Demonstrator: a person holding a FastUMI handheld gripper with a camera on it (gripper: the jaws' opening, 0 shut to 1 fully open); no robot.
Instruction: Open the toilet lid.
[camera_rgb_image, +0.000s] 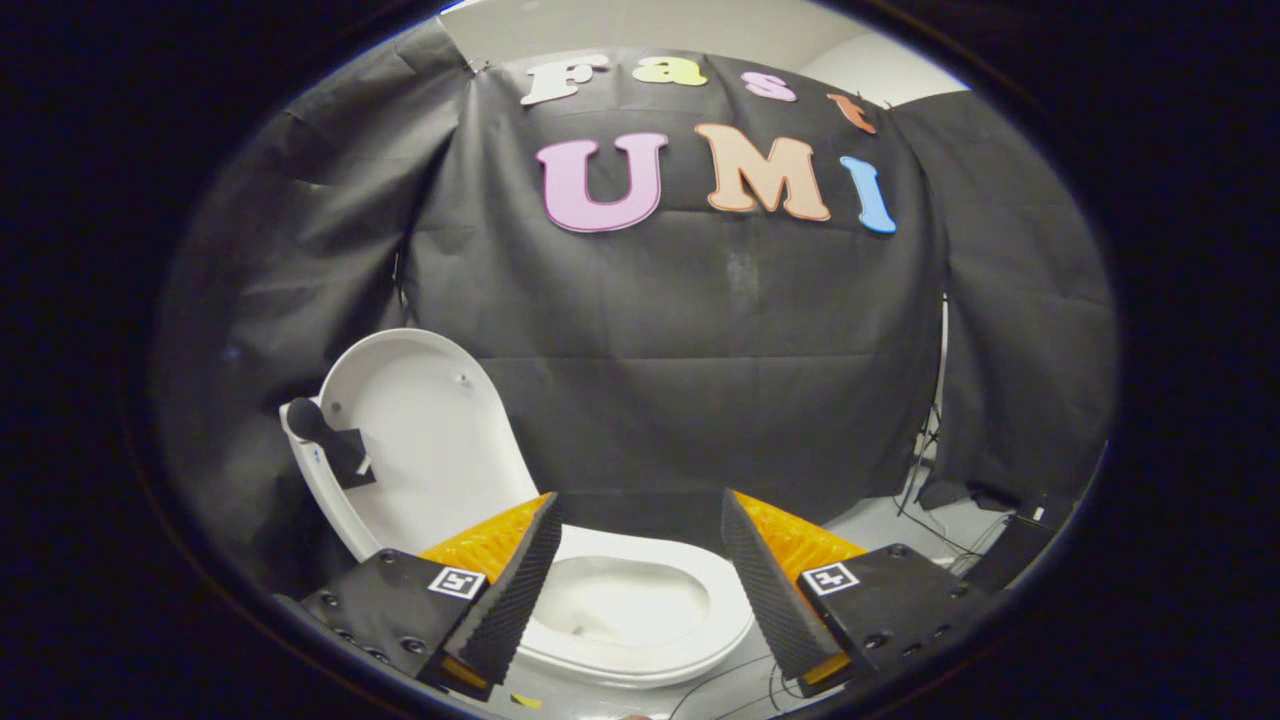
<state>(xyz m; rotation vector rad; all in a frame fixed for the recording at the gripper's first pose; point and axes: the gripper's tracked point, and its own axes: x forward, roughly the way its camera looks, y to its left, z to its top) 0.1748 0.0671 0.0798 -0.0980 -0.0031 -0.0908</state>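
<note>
the gripper (635, 515) hung above the toilet with its two fingers (515, 585) spread wide apart and nothing between them, released. neither finger touched anything.

the lid (425, 440) stood raised, nearly upright and leaning back toward the black cloth wall (700, 330), beyond and to the left of the left finger. its pale inner face was turned toward the camera, and a dark patch (330, 440) with a small white mark sat on its left rim. the lower end of the lid was hidden behind the left finger, so the hinge could not be seen.

the seat (720, 585) lay flat, its white ring showing in the gap between the fingers and just below them. the bowl (625, 605) was open to view inside the ring, between the fingers.

to the right of the right finger, thin dark cables (935, 520) ran down from the cloth and across the pale floor (880, 520). a dark box (1020, 545) sat on the floor near the foot of the cloth, well apart from the toilet. more thin cable lay on the floor just under the seat's front edge.
</note>
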